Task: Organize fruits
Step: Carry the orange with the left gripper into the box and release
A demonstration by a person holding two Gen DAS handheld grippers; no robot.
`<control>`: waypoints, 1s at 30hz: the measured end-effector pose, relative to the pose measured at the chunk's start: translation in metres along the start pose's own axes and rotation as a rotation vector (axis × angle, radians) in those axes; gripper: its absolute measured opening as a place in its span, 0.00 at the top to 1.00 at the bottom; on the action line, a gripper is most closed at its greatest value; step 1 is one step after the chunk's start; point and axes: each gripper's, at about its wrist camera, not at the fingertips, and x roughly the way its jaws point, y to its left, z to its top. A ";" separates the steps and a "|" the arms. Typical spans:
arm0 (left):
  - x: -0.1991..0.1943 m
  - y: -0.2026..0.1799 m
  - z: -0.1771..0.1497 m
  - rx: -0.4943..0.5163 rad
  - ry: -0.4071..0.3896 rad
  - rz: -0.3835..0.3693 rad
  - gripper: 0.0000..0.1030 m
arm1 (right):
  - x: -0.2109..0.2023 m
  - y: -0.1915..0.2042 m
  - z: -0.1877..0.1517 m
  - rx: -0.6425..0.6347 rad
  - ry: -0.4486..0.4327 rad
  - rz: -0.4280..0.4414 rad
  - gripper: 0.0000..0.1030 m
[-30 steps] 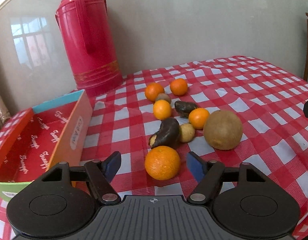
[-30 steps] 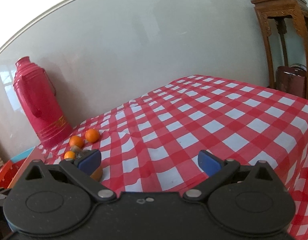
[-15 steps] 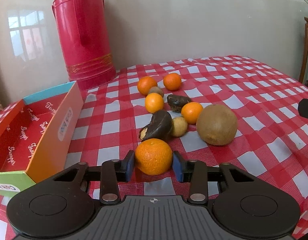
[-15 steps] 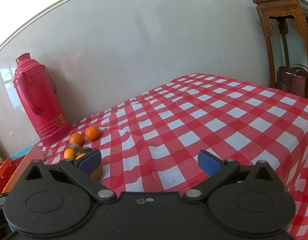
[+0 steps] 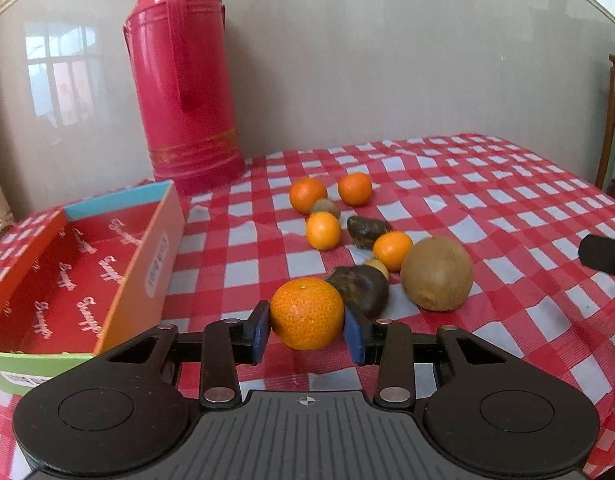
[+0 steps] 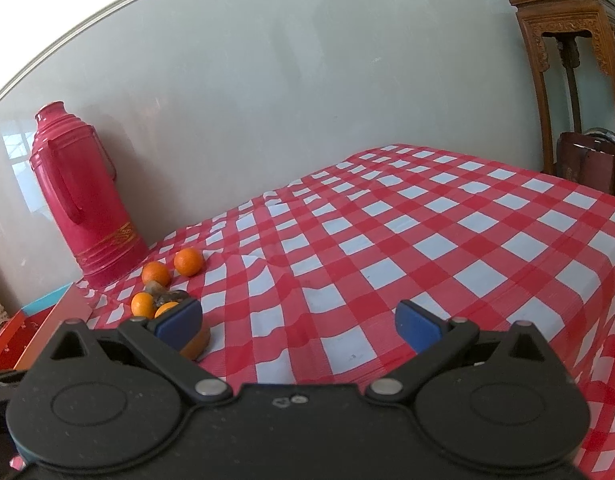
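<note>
My left gripper [image 5: 306,334] is shut on a large orange [image 5: 306,313] and holds it a little above the red checked cloth. Behind it lie several small oranges [image 5: 323,230], two dark shrivelled fruits [image 5: 363,288], a small yellowish fruit and a big brown round fruit [image 5: 436,273]. An open red-lined cardboard box [image 5: 67,276] stands to the left. My right gripper [image 6: 297,326] is open and empty over bare cloth, right of the fruit pile [image 6: 155,300].
A tall red thermos [image 5: 183,80] stands at the back by the wall, behind the box. A carved wooden stand [image 6: 567,80] is beyond the table's right edge. The right gripper's finger [image 5: 603,256] shows at the far right of the left wrist view.
My left gripper closed on the large orange and lifted it slightly, and the view swung towards the box. The right gripper stayed open and barely moved.
</note>
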 end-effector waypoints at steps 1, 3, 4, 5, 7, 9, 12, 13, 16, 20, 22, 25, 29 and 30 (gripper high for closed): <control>-0.002 0.001 0.001 0.001 -0.001 0.000 0.62 | 0.000 0.001 0.000 -0.001 0.001 0.000 0.05; -0.005 0.003 0.001 0.001 -0.005 0.010 0.62 | 0.000 0.002 -0.001 -0.005 0.004 0.002 0.05; -0.007 0.004 0.001 0.001 -0.007 0.015 0.62 | 0.000 0.003 -0.001 -0.007 0.006 0.004 0.05; -0.009 0.006 0.001 -0.001 -0.010 0.021 0.62 | 0.001 0.004 -0.002 -0.008 0.007 0.007 0.05; -0.013 0.012 0.002 -0.007 -0.016 0.034 0.62 | 0.001 0.007 -0.002 -0.013 0.011 0.014 0.05; -0.017 0.017 0.003 -0.014 -0.019 0.042 0.62 | 0.002 0.010 -0.004 -0.015 0.016 0.022 0.05; -0.022 0.024 0.004 -0.015 -0.029 0.058 0.62 | 0.004 0.016 -0.005 -0.021 0.027 0.034 0.05; -0.024 0.027 0.005 -0.016 -0.032 0.063 0.62 | 0.004 0.018 -0.006 -0.023 0.028 0.036 0.05; -0.029 0.036 0.007 -0.026 -0.040 0.078 0.62 | 0.005 0.023 -0.007 -0.033 0.033 0.045 0.05; -0.035 0.056 0.013 -0.058 -0.058 0.128 0.62 | 0.007 0.031 -0.010 -0.041 0.046 0.058 0.05; -0.036 0.069 0.016 -0.077 -0.062 0.160 0.62 | 0.007 0.034 -0.012 -0.048 0.050 0.063 0.05; -0.035 0.090 0.017 -0.112 -0.056 0.206 0.62 | 0.007 0.040 -0.013 -0.063 0.050 0.069 0.05; -0.030 0.116 0.016 -0.151 -0.045 0.284 0.62 | 0.008 0.045 -0.015 -0.080 0.056 0.070 0.05; -0.027 0.122 0.015 -0.162 -0.038 0.297 0.62 | 0.008 0.046 -0.016 -0.083 0.058 0.070 0.05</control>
